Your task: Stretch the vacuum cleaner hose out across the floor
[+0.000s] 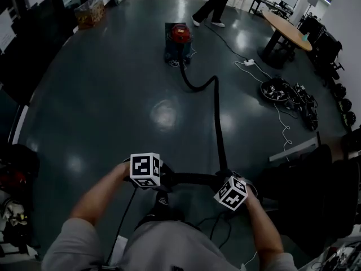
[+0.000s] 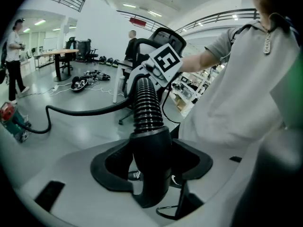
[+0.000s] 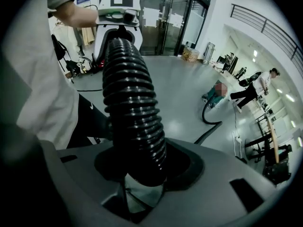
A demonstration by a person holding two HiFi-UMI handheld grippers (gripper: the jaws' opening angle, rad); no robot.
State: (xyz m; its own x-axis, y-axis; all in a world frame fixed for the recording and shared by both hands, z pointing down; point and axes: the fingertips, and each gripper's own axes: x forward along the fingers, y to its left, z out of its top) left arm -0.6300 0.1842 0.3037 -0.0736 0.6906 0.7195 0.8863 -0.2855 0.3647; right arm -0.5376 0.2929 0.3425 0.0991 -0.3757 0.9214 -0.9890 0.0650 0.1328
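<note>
In the head view, both arms reach forward and down, with the elbows a little bent. The left hand (image 1: 125,173) holds the left gripper (image 1: 162,180). The right hand (image 1: 251,199) holds the right gripper (image 1: 224,183). A short piece of the black hose (image 1: 219,123) hangs level between the two grippers, up off the floor (image 1: 113,89). From the right gripper the hose runs straight away over the middle of the dark shiny floor. Then it makes a hump and goes to the red vacuum cleaner (image 1: 180,34) near the far edge of the floor. A person (image 1: 213,1) walks behind the vacuum cleaner. A round table (image 1: 287,30) stands by the far right edge.

In the left gripper view, the left gripper (image 2: 151,162) points out and down. Its jaws squeeze the smooth black end of the hose (image 2: 144,103), one jaw on each side. The bumpy part of the hose goes up to the right gripper (image 2: 149,74). More hose lies on the floor and goes to the vacuum cleaner (image 2: 12,119) at the left edge.

In the right gripper view, the right gripper (image 3: 147,167) points steeply down. Its jaws hug the bumpy hose (image 3: 130,93) tight. The hose goes up to the left gripper (image 3: 117,25). Far off, the hose curls on the floor beside the vacuum cleaner (image 3: 215,97).
</note>
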